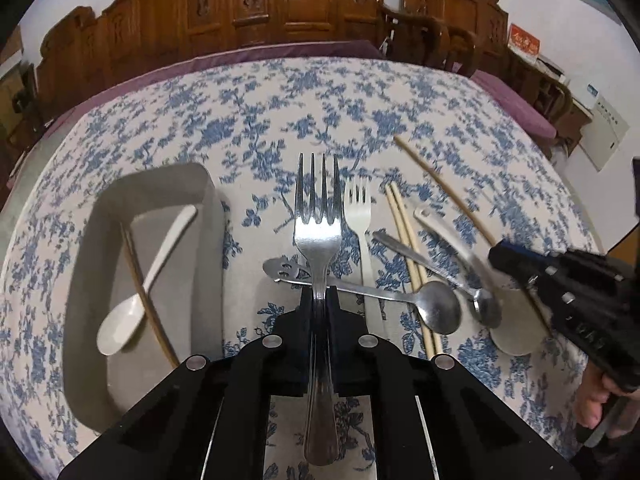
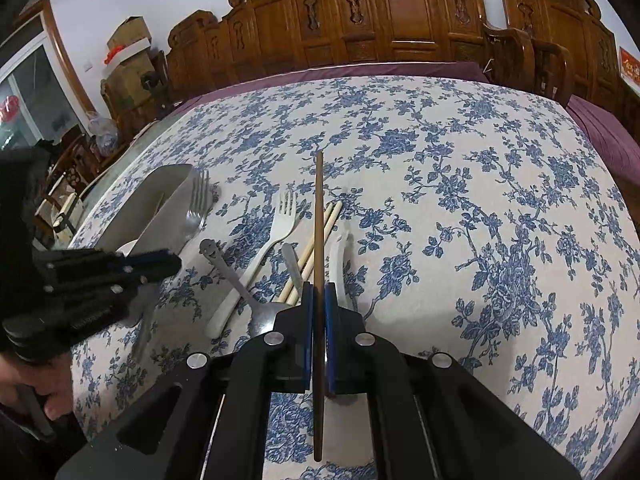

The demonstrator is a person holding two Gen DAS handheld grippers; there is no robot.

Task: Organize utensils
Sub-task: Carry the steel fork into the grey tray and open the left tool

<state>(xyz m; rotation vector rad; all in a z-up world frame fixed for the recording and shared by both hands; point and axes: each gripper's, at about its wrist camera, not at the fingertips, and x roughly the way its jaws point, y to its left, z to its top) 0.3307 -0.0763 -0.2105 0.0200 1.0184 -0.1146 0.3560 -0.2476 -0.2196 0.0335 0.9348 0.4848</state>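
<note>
Closest to the left wrist camera, the left gripper [image 1: 320,294] is clamped tight on the handle of a steel fork [image 1: 319,216], whose tines point away over the floral tablecloth [image 1: 304,96]. Using the grey tray [image 1: 208,216] as the landmark: the held fork hovers just to the right of its right wall, and inside the tray lie a white spoon [image 1: 132,308] and a brown chopstick [image 1: 146,300], the spoon's handle crossing over the chopstick. To the right of the tray, on the cloth, sits a loose cluster: a smiley-handled steel spoon [image 1: 400,300], a white plastic fork [image 1: 360,220], a pair of pale chopsticks [image 1: 404,240], a smaller steel spoon [image 1: 452,272] and a white ladle-like spoon [image 1: 512,328], several of them overlapping. Farthest right of the tray, the right gripper [image 2: 319,296] has its blue-padded jaws pressed closed on a dark brown chopstick [image 2: 319,208], which it holds pointing away, above the pale chopsticks and well apart from the tray. Carved wooden chairs [image 2: 400,20] stand beyond the table's far edge.
</note>
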